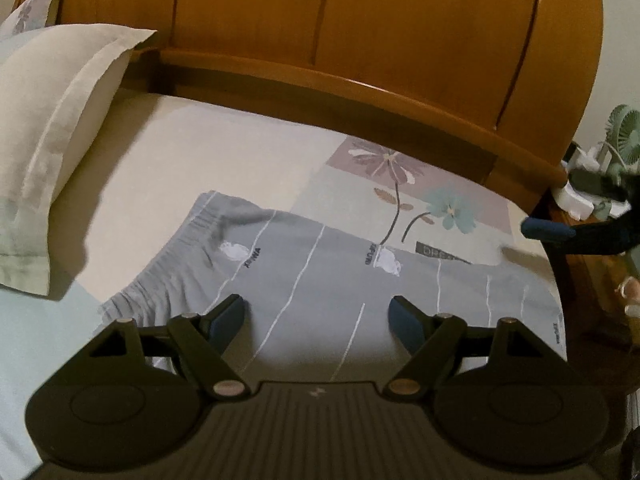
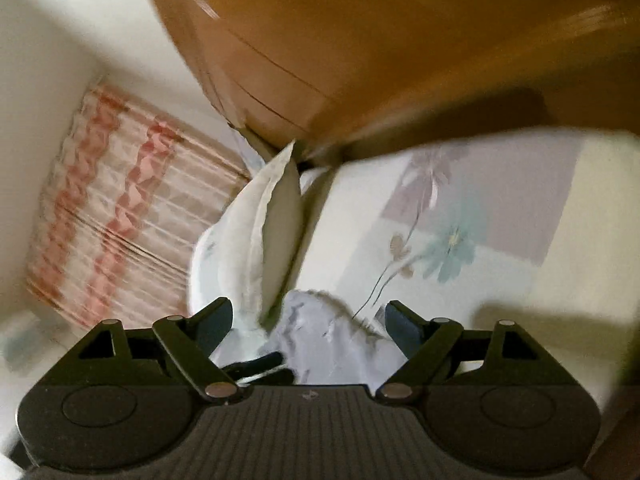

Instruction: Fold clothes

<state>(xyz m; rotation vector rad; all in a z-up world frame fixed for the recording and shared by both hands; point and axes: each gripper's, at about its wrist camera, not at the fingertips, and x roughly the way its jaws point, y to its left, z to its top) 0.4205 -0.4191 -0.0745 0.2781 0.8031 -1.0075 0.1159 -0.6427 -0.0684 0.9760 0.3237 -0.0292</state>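
Grey shorts (image 1: pixel 304 276) near bed's (image 1: pixel 192 160) right edge

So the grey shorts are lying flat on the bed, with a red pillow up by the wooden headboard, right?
Not quite: the pillow is cream, not red, as the left wrist view shows. The rest holds: the grey shorts lie flat on the bed, below the wooden headboard.

A curved wooden headboard (image 1: pixel 360 40) rises behind the bed (image 1: pixel 224 152), whose cream sheet bears a printed flower patch (image 1: pixel 404 188). A pale pillow (image 1: pixel 52 128) lies at the left. A small green fan (image 1: pixel 624 136) stands on the bedside stand (image 1: pixel 592 280) at the right. A pink-striped curtain (image 2: pixel 120 208) hangs by a white wall (image 2: pixel 48 60).
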